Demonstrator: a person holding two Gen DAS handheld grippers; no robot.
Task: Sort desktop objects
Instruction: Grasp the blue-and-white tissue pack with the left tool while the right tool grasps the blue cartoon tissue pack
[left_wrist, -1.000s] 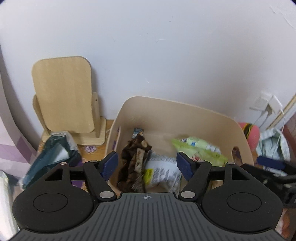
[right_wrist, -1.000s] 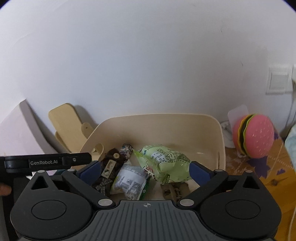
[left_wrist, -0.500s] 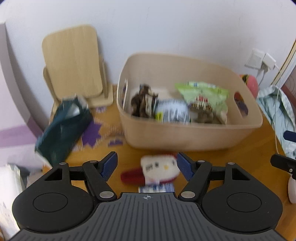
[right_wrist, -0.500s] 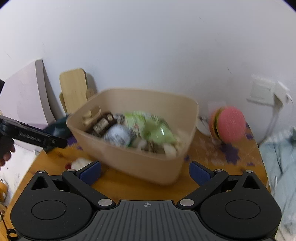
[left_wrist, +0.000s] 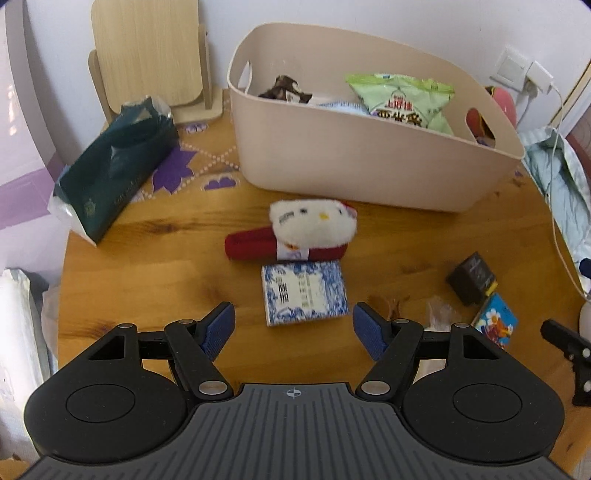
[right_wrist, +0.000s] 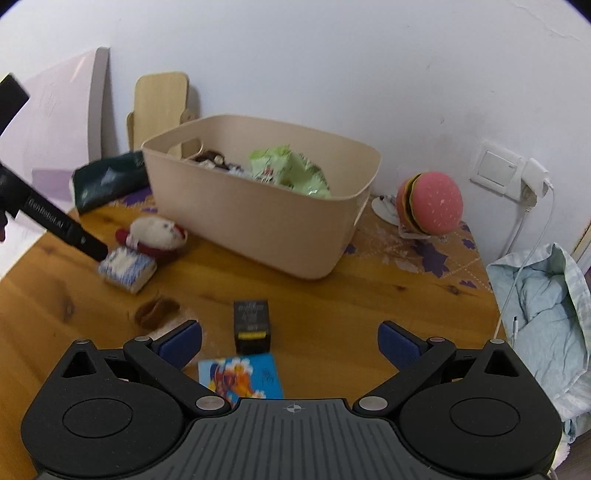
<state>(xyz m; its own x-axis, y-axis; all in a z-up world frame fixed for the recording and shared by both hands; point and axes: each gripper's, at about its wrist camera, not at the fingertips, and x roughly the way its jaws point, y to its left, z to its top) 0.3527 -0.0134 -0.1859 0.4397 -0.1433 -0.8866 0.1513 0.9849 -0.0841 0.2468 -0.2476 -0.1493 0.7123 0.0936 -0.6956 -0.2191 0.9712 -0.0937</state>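
On the round wooden table (left_wrist: 155, 236), both cameras now look down from farther back than half a second ago: the beige plastic bin (left_wrist: 362, 158) sits higher and smaller in view, and a blue-and-white patterned box (left_wrist: 303, 292), formerly only an edge, shows whole. Left gripper (left_wrist: 291, 325): blue pads spread wide, nothing between them, hovering just short of that box. Right gripper (right_wrist: 290, 341): pads likewise spread and empty, above a small black box with yellow strip (right_wrist: 252, 325) and a flat blue cartoon-printed card pack (right_wrist: 242, 376). Bin contents: green snack bag (left_wrist: 400, 98), brown crumpled wrapper (left_wrist: 284, 88), a white packet partly hidden between them. Loose items outside the bin: white plush cat-face toy on a red roll (left_wrist: 295, 232), touching the patterned box's far edge; brown wrapped sweet (right_wrist: 155, 312); dark green tissue pack (left_wrist: 114, 170) at left. Beyond the bin: pink burger-shaped plush (right_wrist: 430, 206), light wooden stand (left_wrist: 151, 55), pale blue cloth (right_wrist: 539, 295) off the table's right edge.
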